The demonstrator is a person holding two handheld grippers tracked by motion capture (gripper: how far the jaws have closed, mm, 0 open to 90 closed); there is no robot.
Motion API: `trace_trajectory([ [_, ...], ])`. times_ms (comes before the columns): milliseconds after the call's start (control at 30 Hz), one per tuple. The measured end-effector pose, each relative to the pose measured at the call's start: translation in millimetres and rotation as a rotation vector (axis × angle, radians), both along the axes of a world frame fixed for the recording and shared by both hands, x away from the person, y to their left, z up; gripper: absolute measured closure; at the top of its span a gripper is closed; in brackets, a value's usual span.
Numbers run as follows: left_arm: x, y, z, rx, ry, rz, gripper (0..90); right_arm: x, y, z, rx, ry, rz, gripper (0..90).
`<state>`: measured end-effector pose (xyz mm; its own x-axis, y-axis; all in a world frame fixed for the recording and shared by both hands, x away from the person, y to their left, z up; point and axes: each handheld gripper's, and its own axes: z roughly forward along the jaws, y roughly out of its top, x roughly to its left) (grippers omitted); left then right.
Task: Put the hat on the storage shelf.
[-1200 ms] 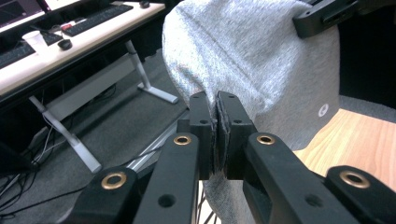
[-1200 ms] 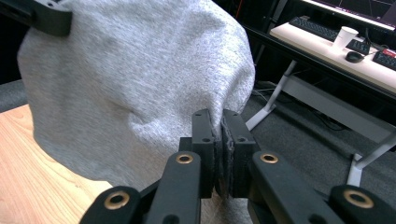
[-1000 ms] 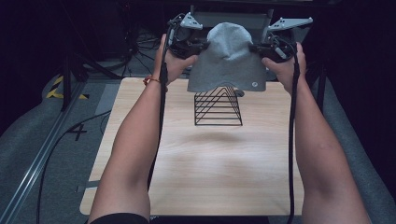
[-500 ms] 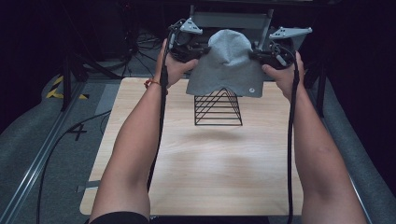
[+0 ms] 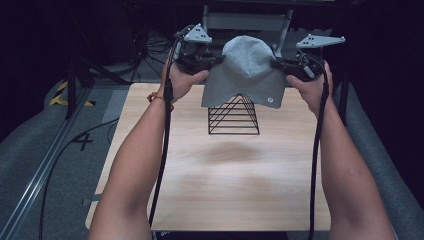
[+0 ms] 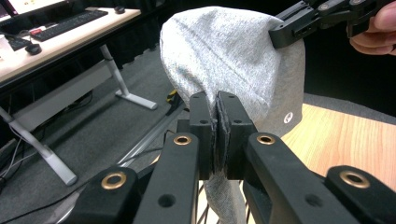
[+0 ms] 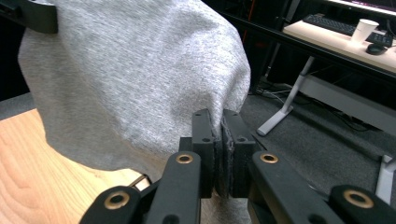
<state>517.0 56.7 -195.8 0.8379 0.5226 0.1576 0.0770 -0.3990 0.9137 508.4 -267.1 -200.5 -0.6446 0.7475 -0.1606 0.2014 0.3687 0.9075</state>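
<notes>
A grey knit beanie hangs stretched between my two grippers above a black wire rack at the table's far edge. My left gripper is shut on the beanie's left rim, and my right gripper is shut on its right rim. In the left gripper view the jaws pinch the grey fabric of the beanie, with the other gripper's jaw clamped on the far side. In the right gripper view the beanie drapes to the left of the closed jaws. The beanie's lower edge covers the rack's peak.
The wooden table lies under my forearms. Dark floor, cables and a metal frame sit beyond the table. Desks with a keyboard and a paper cup stand in the background.
Both grippers and the beanie have come down a little towards the wire rack, so the beanie's hem now overlaps the rack's top more.
</notes>
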Motion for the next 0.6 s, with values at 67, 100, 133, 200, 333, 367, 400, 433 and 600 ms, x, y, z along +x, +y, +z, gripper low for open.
trace_trajectory([
  [67, 0.0, 1.0, -3.7, 0.002, 0.005, 0.002, 85.7, -1.4, 2.1, -2.1, -0.013, -0.003, 0.001, 85.0],
  [100, 0.2, 2.3, -6.2, -0.003, 0.014, -0.001, 85.7, -1.2, 2.8, -3.7, -0.016, 0.001, 0.0, 85.0],
  [133, 0.3, 3.3, -8.1, -0.006, 0.018, -0.001, 85.7, -1.2, 3.3, -5.2, -0.02, 0.003, 0.001, 85.1],
  [200, 0.6, 4.5, -11.5, 0.0, 0.022, 0.003, 85.7, -0.8, 3.9, -6.9, -0.015, 0.003, 0.003, 85.0],
  [333, 2.0, 4.6, -21.0, 0.012, 0.035, 0.006, 85.7, -0.1, 6.7, -12.3, -0.04, 0.012, 0.004, 85.0],
  [367, 3.0, 5.9, -22.8, -0.002, 0.038, 0.007, 85.6, 0.1, 7.2, -13.7, -0.042, 0.016, 0.005, 85.0],
  [400, 3.7, 7.1, -23.2, -0.01, 0.042, 0.005, 85.7, 0.3, 7.1, -14.5, -0.042, 0.015, 0.004, 85.0],
  [433, 4.2, 8.4, -23.2, -0.016, 0.047, 0.003, 85.7, 0.2, 6.9, -14.4, -0.038, 0.014, 0.005, 85.0],
  [600, -0.6, 12.9, -14.3, -0.038, 0.037, -0.013, 85.7, -4.6, 7.8, -6.7, -0.038, 0.003, 0.011, 85.0],
])
